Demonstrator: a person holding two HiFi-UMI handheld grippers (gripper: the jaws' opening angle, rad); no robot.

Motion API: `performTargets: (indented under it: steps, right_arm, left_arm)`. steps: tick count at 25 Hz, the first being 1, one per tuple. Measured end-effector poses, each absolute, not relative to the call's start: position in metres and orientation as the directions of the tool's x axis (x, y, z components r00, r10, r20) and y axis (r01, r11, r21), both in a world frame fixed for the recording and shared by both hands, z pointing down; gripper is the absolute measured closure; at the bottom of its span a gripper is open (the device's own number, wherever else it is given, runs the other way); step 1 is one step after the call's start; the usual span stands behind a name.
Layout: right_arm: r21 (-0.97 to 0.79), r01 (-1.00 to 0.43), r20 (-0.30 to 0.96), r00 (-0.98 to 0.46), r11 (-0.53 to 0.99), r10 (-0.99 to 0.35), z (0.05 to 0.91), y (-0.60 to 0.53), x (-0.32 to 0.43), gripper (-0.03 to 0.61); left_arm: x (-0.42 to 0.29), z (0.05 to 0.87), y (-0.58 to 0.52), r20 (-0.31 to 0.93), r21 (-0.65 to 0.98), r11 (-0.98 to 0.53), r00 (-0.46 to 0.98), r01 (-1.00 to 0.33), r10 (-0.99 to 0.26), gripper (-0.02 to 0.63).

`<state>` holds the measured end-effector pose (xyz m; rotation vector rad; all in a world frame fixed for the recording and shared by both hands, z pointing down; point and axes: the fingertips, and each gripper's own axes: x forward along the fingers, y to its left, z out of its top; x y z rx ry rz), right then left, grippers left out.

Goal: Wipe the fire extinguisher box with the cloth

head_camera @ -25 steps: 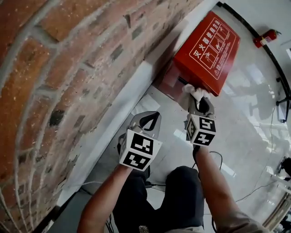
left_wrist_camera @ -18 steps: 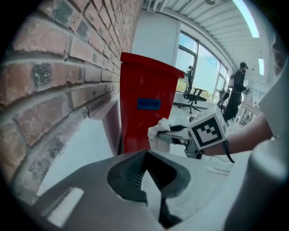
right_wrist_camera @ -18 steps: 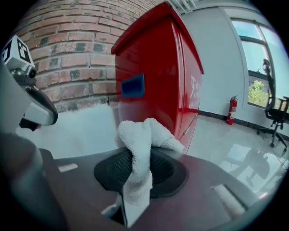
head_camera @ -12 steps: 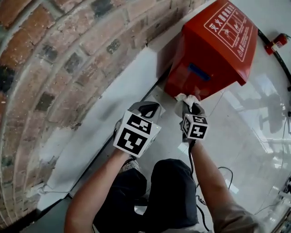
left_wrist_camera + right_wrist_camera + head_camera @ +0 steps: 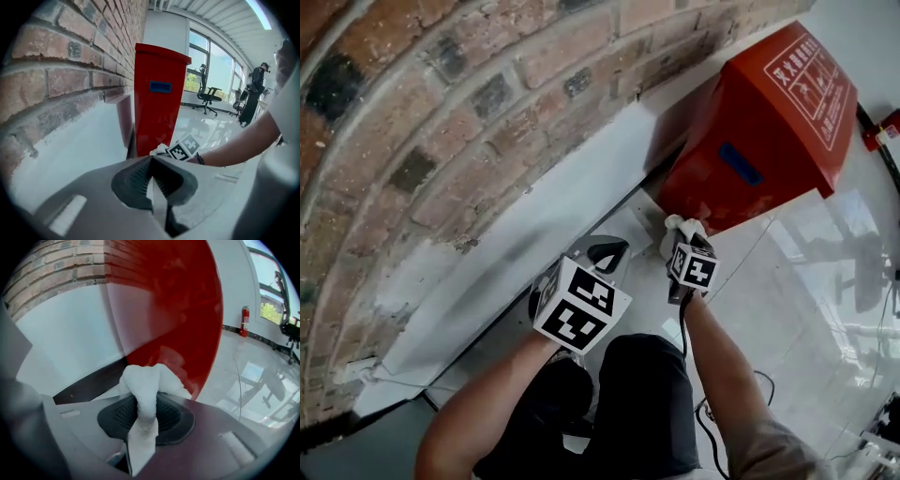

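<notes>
Right now the box (image 5: 769, 122) stands on the floor (image 5: 797, 291) against the brick wall (image 5: 441, 112), red, with a blue patch on the face turned toward you. The white cloth (image 5: 682, 228) sits at the bottom edge of that face, near the corner by the white skirting (image 5: 516, 244). Your right gripper (image 5: 682, 240) has it: its fingers (image 5: 171, 416) are clenched on a fold of the cloth, which bunches out ahead of them right up against the red panel; whether it actually touches, you cannot tell. Your left gripper (image 5: 607, 251) hangs just beside the right one, farther back from the box, above the floor by the skirting. Its fingers (image 5: 136, 176) are pressed together with nothing between them. Past the box, a small extinguisher (image 5: 244, 320) stands against the far wall.
</notes>
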<state>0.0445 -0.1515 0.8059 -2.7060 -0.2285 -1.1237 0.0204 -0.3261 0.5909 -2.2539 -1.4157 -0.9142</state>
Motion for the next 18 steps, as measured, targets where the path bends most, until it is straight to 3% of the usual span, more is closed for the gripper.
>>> performTargets:
  steps: [6, 18]
  right_arm:
    - [-0.113, 0.048, 0.595, 0.803, -0.992, -0.029, 0.702, -0.192, 0.048, 0.465]
    - [-0.045, -0.036, 0.139, 0.989, -0.998, -0.042, 0.429, -0.206, 0.078, 0.465]
  left_arm:
    - [0.042, 0.585, -0.316, 0.648, 0.056, -0.472, 0.328, 0.88, 0.687, 0.614]
    - [0.078, 0.531, -0.294, 0.498, 0.041, -0.512, 0.427, 0.858, 0.755, 0.614]
